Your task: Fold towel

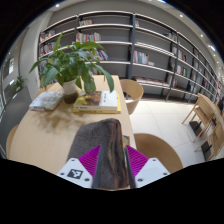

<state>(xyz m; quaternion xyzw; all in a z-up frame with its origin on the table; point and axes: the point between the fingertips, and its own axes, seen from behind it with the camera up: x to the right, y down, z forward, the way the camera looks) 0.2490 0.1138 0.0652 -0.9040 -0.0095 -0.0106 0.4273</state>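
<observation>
Gripper is clamped on a grey-brown towel, the magenta pads pressing it from both sides, with the cloth bunched between the fingers and hanging down past them above the near end of a long wooden table. Farther along the table sits a leafy potted plant, an open book to one side of it and a small stack of books to the other. Chairs stand by the table and tall bookshelves line the back wall.
</observation>
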